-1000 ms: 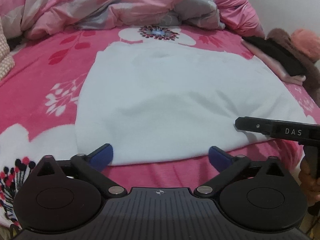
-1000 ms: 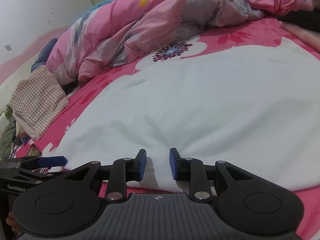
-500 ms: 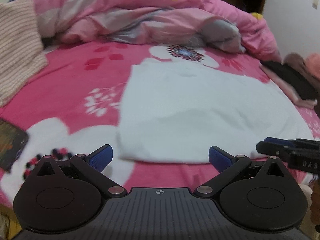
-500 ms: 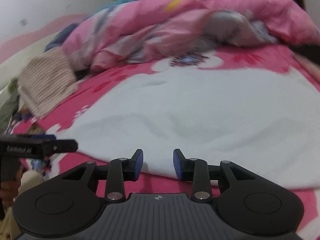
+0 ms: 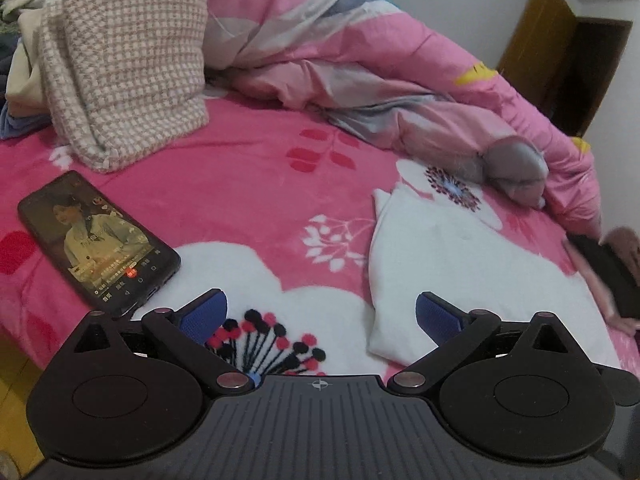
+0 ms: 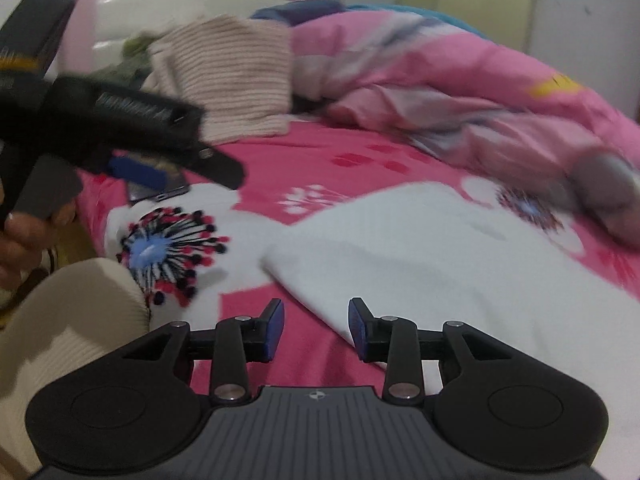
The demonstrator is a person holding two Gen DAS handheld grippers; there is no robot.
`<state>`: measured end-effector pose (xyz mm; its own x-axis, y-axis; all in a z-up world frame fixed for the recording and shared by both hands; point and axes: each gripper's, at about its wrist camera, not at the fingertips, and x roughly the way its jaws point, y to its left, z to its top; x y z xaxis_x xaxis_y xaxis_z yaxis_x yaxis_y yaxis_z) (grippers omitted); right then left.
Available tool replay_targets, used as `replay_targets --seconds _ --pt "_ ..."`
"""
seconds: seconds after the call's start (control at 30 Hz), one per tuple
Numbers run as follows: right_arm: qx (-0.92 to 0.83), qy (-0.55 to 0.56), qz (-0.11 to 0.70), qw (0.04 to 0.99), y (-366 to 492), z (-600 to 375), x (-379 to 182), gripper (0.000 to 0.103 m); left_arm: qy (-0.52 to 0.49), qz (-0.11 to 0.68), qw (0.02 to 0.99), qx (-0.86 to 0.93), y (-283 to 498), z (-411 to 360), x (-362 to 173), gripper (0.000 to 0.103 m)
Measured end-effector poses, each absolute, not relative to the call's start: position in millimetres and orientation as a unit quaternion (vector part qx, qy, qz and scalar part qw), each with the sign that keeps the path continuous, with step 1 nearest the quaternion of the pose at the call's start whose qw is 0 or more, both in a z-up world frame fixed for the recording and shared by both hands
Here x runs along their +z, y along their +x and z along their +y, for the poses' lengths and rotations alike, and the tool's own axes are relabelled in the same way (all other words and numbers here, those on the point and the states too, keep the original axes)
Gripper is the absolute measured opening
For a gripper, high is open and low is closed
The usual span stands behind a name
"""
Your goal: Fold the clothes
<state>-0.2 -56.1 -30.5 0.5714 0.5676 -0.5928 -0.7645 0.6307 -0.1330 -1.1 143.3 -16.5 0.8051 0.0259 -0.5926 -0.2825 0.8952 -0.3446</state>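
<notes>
Down at the bottom of the left wrist view, the left tongs (image 5: 322, 316) are spread wide with nothing between them, just the flowered pink bedsheet (image 5: 248, 184) showing in the gap. The white garment (image 5: 460, 264) lies flat on the bed in the lower right of that frame, and its near left corner sits just inside the right-hand blue pad (image 5: 436, 316), not pinched by anything.

Over in the right wrist view, the right tongs (image 6: 316, 330) sit bottom centre, partly open. They've just been opening a bit and they're empty. The white garment (image 6: 460, 264) fills the lower right there, its near edge running diagonally down behind the right-hand pad (image 6: 357, 328), so the cloth lies mostly right of the gap. Whether that pad touches the fabric I can't tell.

Other stuff on the bed: a phone (image 5: 98, 240) with its screen lit at the left, a folded checked cloth (image 5: 128, 64) in the upper left, and a bunched-up pink duvet (image 5: 400, 80) across the top. The left tongs also show up blurry in the upper left of the right wrist view, with a hand (image 6: 24, 232) underneath.
</notes>
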Motion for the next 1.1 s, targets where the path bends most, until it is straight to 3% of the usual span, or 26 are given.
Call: replay_targets --seconds 0.13,0.23,0.27,0.47,0.63,0.9,1.1 --pt "0.393 -0.231 0.234 0.859 -1 -31 -36 0.038 -0.234 0.294 0.925 0.060 -1 146 -21 0.096" --pt "0.398 -0.252 0.232 0.851 1 -17 -45 0.037 -0.239 0.295 0.924 0.043 -1 146 -24 0.086" --pt "0.395 -0.258 0.232 0.851 3 -13 -48 0.037 -0.243 0.295 0.923 0.039 -1 147 -25 0.078" --pt "0.376 -0.258 0.229 0.860 9 -3 -56 0.029 -0.272 0.296 0.916 0.021 0 154 -31 0.070" --pt "0.363 -0.253 0.224 0.868 9 -4 -56 0.012 -0.294 0.295 0.909 0.013 0 160 -33 0.070" --pt "0.351 -0.179 0.218 0.893 15 -26 -36 0.009 -0.326 0.283 0.902 -0.020 17 162 -26 0.081" --pt "0.347 -0.137 0.222 0.901 25 -42 -26 0.009 -0.370 0.269 0.888 -0.037 46 164 -23 0.082"
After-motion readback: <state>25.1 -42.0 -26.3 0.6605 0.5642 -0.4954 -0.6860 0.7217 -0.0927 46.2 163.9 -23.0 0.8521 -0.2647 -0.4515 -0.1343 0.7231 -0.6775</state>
